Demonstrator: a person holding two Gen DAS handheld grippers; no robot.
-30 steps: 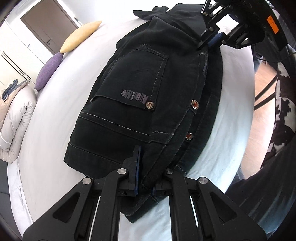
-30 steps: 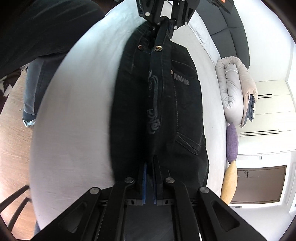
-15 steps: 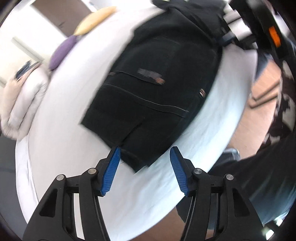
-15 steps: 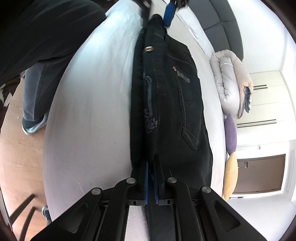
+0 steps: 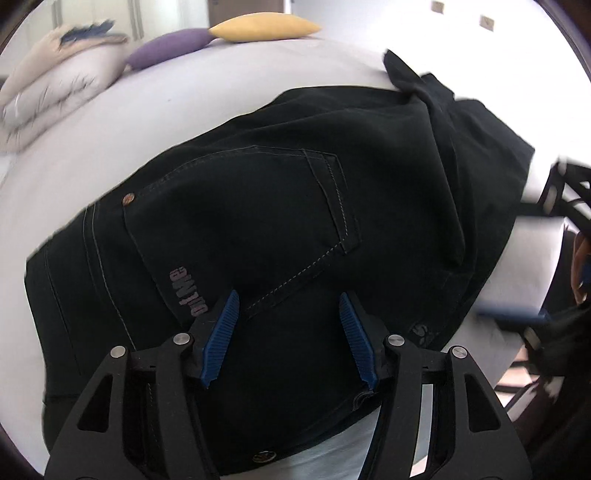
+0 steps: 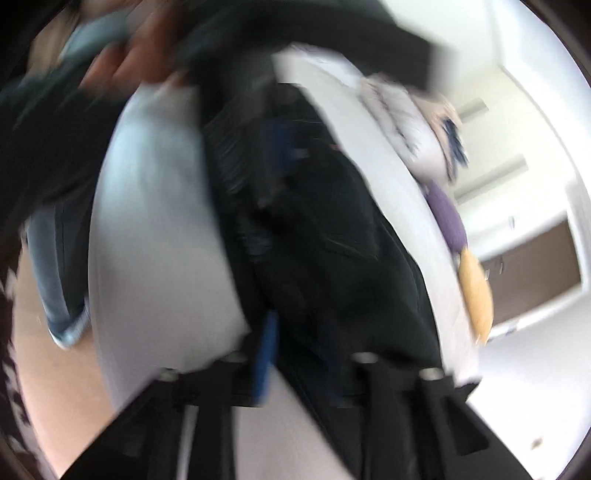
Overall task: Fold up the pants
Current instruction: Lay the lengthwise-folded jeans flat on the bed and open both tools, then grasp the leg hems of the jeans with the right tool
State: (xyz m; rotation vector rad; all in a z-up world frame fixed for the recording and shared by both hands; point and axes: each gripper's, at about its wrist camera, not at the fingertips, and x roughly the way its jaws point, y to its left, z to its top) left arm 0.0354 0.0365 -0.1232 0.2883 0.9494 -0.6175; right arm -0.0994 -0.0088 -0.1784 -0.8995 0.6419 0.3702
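Black pants lie folded lengthwise on the white bed, back pocket and logo facing up. My left gripper hovers over the pocket's lower edge, open, its blue pads wide apart with nothing pinched. The right wrist view is heavily blurred. There my right gripper is at the other end of the pants, and its jaws are opening. The cloth lies between them, and the left blue pad stands clear of it. A hand shows blurred at the top.
A yellow pillow, a purple pillow and a folded pale duvet sit along the bed's far side. A person's leg in jeans stands on the wooden floor beside the bed.
Both grippers were shut on the pants' ends and have let go. The left one opened first, rolled and moved over the pocket. The right one opened in the last half second and rolled.
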